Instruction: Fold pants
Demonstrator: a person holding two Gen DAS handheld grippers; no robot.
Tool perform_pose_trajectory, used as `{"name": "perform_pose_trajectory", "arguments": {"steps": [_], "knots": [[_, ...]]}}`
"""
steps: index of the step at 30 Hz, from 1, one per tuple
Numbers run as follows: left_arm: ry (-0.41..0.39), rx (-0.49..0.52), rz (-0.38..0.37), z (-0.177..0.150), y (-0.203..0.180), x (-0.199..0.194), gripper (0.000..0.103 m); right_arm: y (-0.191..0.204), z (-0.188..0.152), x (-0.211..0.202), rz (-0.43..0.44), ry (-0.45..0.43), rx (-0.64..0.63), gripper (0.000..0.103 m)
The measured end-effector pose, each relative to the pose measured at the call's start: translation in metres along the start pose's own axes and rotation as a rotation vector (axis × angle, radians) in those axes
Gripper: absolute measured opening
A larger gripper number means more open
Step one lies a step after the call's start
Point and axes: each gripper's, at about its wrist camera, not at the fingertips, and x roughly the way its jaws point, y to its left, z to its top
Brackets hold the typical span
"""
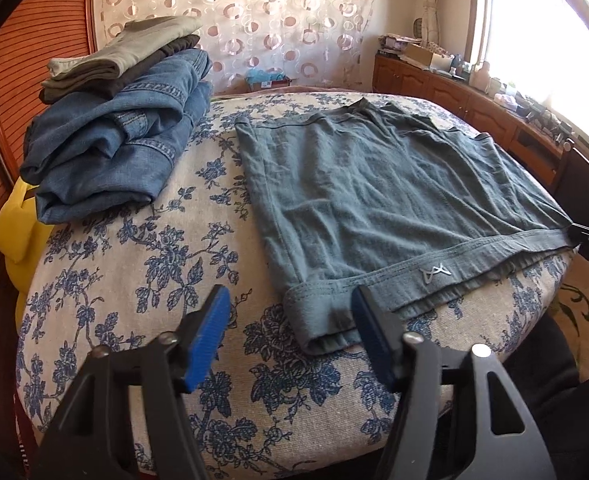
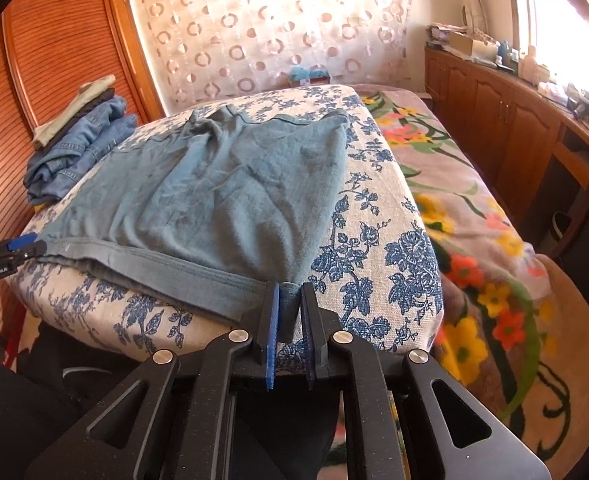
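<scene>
Grey-green pants [image 1: 374, 200] lie spread flat on the floral cushion [image 1: 154, 280], waistband toward me. My left gripper [image 1: 290, 312] is open, its blue pads on either side of the near left waistband corner, just above the cloth. In the right wrist view the pants [image 2: 222, 200] fill the cushion top [image 2: 374, 240]. My right gripper [image 2: 290, 300] is shut on the near right waistband corner at the cushion's front edge. The left gripper [image 2: 22, 246] shows at the far left of that view, at the other waistband corner.
A stack of folded jeans and other clothes [image 1: 114, 128] sits at the cushion's back left, also in the right wrist view [image 2: 78, 136]. A flowered blanket [image 2: 474, 220] lies to the right. Wooden cabinets [image 1: 474, 112] run along the window side. A yellow thing [image 1: 18, 232] sits left.
</scene>
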Motion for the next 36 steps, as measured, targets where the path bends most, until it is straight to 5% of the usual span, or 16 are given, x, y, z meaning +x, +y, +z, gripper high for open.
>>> {"name": "perform_pose_trajectory", "arguments": {"steps": [7, 12, 15, 19, 36], "knots": [[0.012, 0.013, -0.038, -0.002, -0.003, 0.002, 0.023, 0.005, -0.002, 0.002, -0.018, 0.017, -0.017, 0.02], [0.01, 0.024, -0.039, -0.006, -0.003, -0.003, 0.013, 0.003, -0.004, 0.002, -0.014, 0.025, -0.005, 0.021], [0.009, 0.015, -0.05, -0.009, -0.001, -0.006, 0.009, 0.004, -0.004, 0.003, -0.009, 0.027, -0.011, 0.012], [0.011, 0.019, -0.064, -0.015, -0.004, -0.014, 0.007, 0.003, -0.001, 0.0, -0.001, 0.018, -0.025, 0.004], [-0.003, 0.016, -0.044, -0.009, -0.004, -0.016, 0.02, 0.006, 0.019, -0.011, 0.041, -0.056, -0.007, 0.004]]}}
